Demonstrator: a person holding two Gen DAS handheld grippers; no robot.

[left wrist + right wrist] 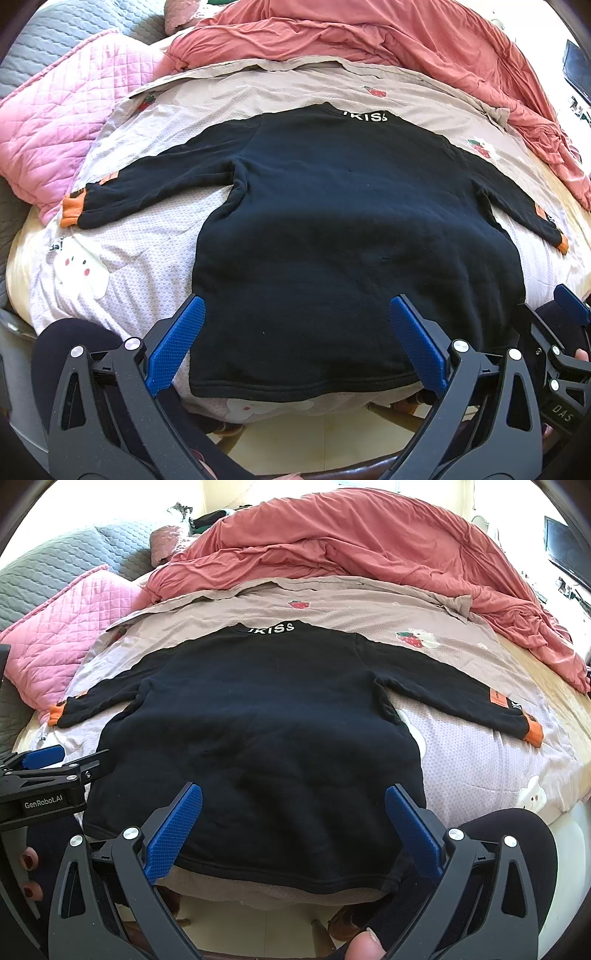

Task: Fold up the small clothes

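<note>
Blue-padded fingers [173, 350] of the left gripper [295, 343] stand spread wide in the nearest part of its view, with nothing clamped between them; they hang over the hem of a black sweatshirt [332, 229] at the bed's near edge. The right gripper [293, 830] is likewise wide open and empty-handed, poised over the same hem a little further along that edge, its pads clear of the cloth as far as the view shows. Each gripper shows at the side of the other's view.

The sweatshirt lies flat, hem toward the near edge and collar with white lettering toward the far side, both sleeves stretched outward, their orange cuffs [533, 734] reaching toward the left and right edges of the bed. It rests on a pale printed sheet [480, 768] with strawberry and animal motifs. Beyond it, a pink quilted pillow [48, 147] sits near the far left corner, and a crumpled salmon-red duvet [369, 542] is heaped along the far edge.
</note>
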